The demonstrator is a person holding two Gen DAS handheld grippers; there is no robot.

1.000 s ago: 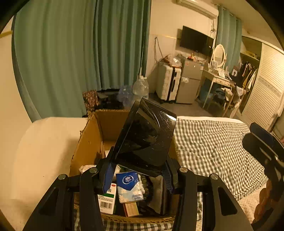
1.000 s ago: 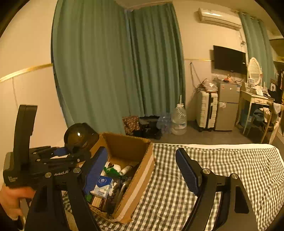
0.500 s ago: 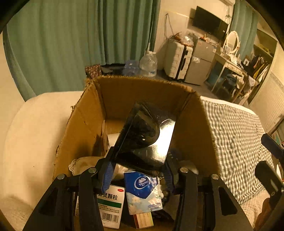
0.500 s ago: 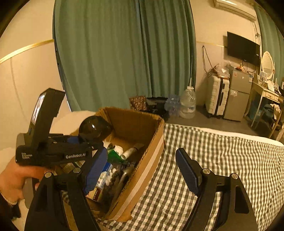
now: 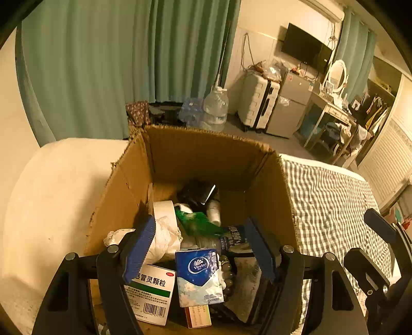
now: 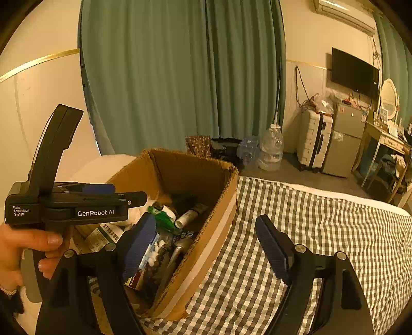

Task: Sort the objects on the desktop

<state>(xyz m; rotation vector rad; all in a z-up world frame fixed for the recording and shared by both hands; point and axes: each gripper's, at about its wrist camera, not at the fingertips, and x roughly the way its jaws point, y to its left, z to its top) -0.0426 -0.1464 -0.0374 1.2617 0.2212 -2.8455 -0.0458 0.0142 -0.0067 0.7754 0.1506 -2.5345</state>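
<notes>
Glossy black curved object (image 5: 199,193), formerly clamped, now lies inside brown cardboard box (image 5: 206,154). Left tongs (image 5: 199,248) opening, empty; right tongs (image 6: 206,246) apart, empty. Advice: lift left tongs straight out, clear of contents.

The setting is a home bedroom. A bed (image 6: 322,232) with a checked cover fills the foreground. Green curtains (image 6: 180,77) cover the far wall. A television (image 6: 354,73) hangs on the wall below an air conditioner (image 6: 342,13). A suitcase (image 6: 312,140) and a small fridge (image 6: 345,140) stand beside a dressing table (image 6: 383,141) with an oval mirror (image 6: 388,98). Clothes (image 5: 376,108) hang in an open wardrobe.
</notes>
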